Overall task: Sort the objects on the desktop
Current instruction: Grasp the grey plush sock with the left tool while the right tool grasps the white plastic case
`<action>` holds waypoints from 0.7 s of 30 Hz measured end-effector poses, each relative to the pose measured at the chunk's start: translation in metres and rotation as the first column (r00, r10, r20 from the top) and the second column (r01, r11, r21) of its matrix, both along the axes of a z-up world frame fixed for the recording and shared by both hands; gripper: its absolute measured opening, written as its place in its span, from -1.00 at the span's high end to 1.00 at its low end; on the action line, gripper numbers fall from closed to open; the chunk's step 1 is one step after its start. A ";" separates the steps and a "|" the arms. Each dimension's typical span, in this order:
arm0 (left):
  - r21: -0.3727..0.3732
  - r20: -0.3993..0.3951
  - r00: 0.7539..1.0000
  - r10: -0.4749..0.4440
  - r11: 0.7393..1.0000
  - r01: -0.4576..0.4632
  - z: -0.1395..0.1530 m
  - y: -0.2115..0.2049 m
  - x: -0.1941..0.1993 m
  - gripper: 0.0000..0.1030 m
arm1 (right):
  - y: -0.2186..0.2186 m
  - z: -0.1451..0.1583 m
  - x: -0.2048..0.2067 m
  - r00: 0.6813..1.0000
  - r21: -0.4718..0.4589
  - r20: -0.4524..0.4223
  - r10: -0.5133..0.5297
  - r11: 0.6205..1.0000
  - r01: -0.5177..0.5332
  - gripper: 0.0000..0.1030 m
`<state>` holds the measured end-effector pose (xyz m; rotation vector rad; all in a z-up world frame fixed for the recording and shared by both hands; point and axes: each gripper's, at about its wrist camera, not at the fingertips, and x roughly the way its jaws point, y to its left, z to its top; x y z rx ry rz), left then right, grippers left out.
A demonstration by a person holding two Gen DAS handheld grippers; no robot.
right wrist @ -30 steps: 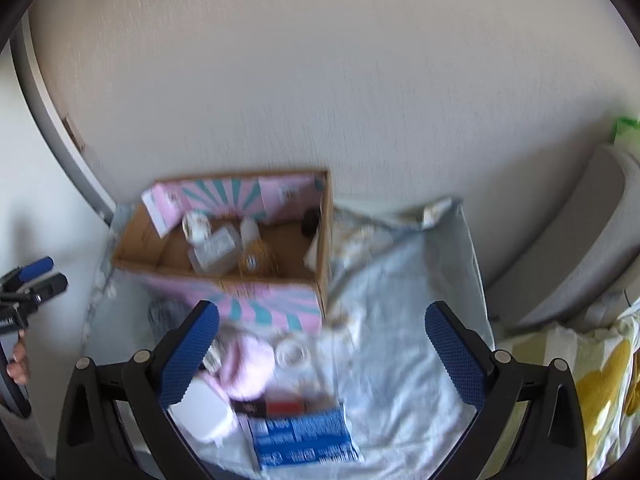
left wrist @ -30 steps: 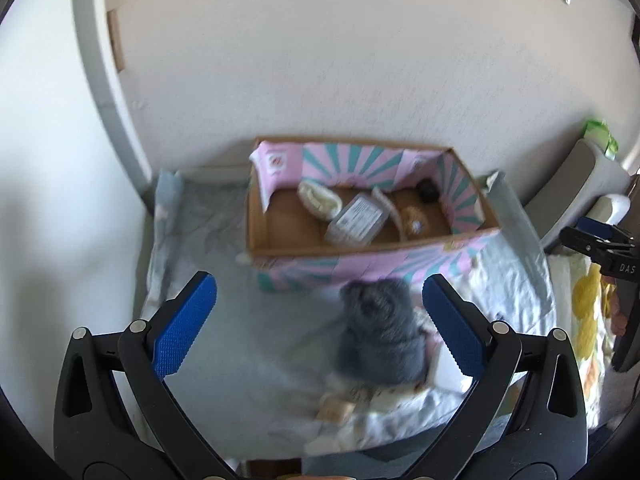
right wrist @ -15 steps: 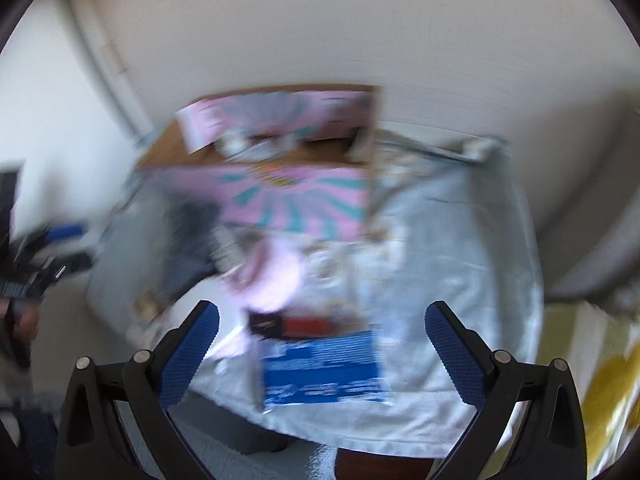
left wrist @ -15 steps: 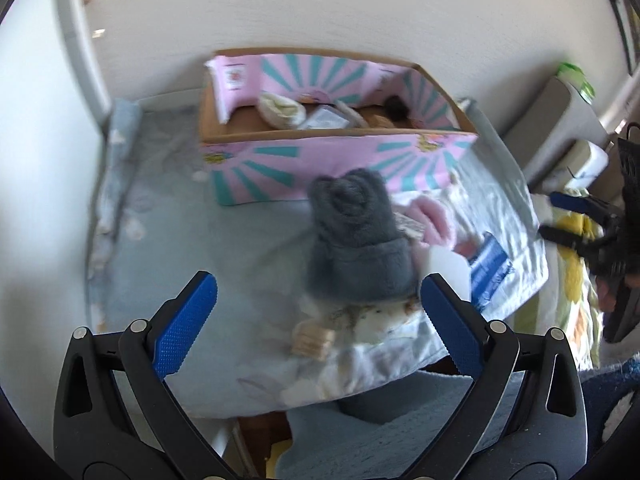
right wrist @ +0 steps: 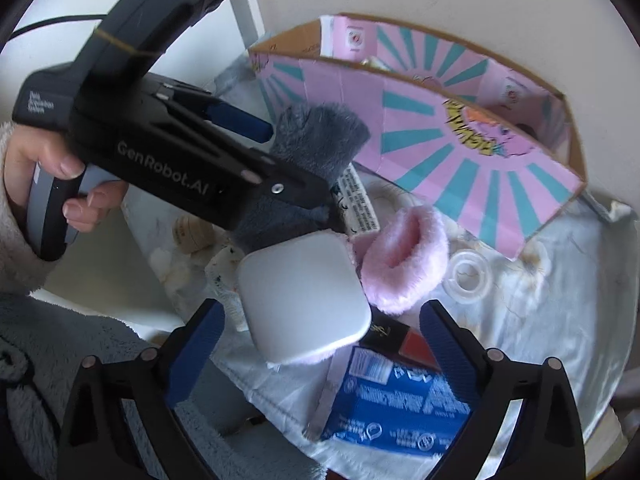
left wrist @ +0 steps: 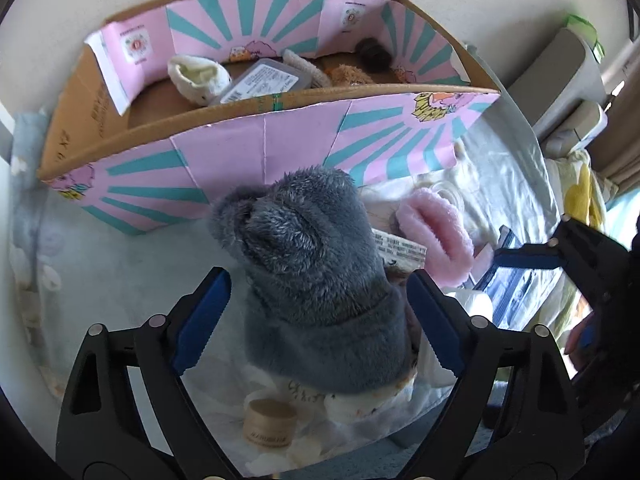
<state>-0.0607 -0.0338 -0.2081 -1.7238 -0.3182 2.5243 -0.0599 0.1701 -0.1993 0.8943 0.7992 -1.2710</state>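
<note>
My left gripper (left wrist: 316, 308) closes around the grey fleece (left wrist: 316, 280), pads apart; only my right gripper (right wrist: 320, 344), closing untouched, shows the white case (right wrist: 304, 296)

Fuzzy sock (left wrist: 316, 280) in front of box (left wrist: 280, 148), scrunchie (left wrist: 436, 236) to its right, jar (left wrist: 269, 422) nearer cam

Clutter (right wrist: 400, 256) crowded against box front (left wrist: 256, 160)
</note>
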 end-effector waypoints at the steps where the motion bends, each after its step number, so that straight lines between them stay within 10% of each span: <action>1: 0.006 0.000 1.000 0.000 1.000 0.000 -0.002 0.000 -0.001 -0.36 | -0.002 -0.002 0.000 1.000 0.004 0.002 0.005 1.000 -0.005 -0.80; 3: 0.010 0.022 1.000 -0.007 1.000 0.006 -0.006 0.001 -0.005 0.04 | -0.006 -0.007 -0.002 1.000 0.016 0.016 0.019 1.000 -0.019 -0.60; 8: 0.024 0.026 1.000 0.001 1.000 -0.001 -0.009 0.000 -0.007 0.32 | -0.011 -0.018 -0.006 0.996 0.053 0.066 0.057 0.997 -0.060 0.29; 21: 0.001 0.017 1.000 0.023 1.000 -0.023 -0.002 -0.005 0.002 0.43 | -0.001 -0.009 -0.024 0.992 0.015 0.126 -0.018 1.000 0.017 0.32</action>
